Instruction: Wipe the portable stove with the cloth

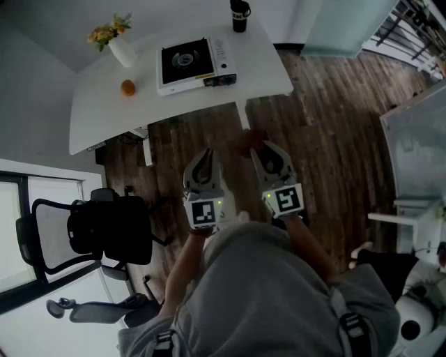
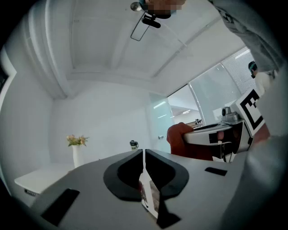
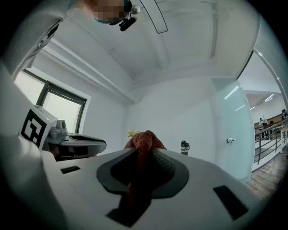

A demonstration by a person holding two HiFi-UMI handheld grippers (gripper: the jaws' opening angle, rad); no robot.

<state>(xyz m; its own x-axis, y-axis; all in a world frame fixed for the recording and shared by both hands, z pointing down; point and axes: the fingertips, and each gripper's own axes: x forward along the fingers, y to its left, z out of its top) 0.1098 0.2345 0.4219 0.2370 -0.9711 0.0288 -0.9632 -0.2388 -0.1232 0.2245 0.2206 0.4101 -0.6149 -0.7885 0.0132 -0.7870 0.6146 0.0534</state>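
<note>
Dark wood floor separates the person from the white worktop (image 1: 90,118), where the portable stove (image 1: 195,64) sits well ahead and slightly left. The right tool (image 3: 143,155) clamps the red cloth (image 3: 144,140). The left tool (image 2: 144,157) is closed on nothing.

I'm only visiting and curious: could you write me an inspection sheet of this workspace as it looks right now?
surface: white table, some way ahead of the person across the wooden floor
job's things: portable stove on the table; red cloth in the right gripper
clutter: flower vase, orange, black bottle, all on the table
grippers: left gripper jaws shut, empty; right gripper jaws shut on the cloth
cables: nothing seen
surroundings: black office chair, glass panel
</note>
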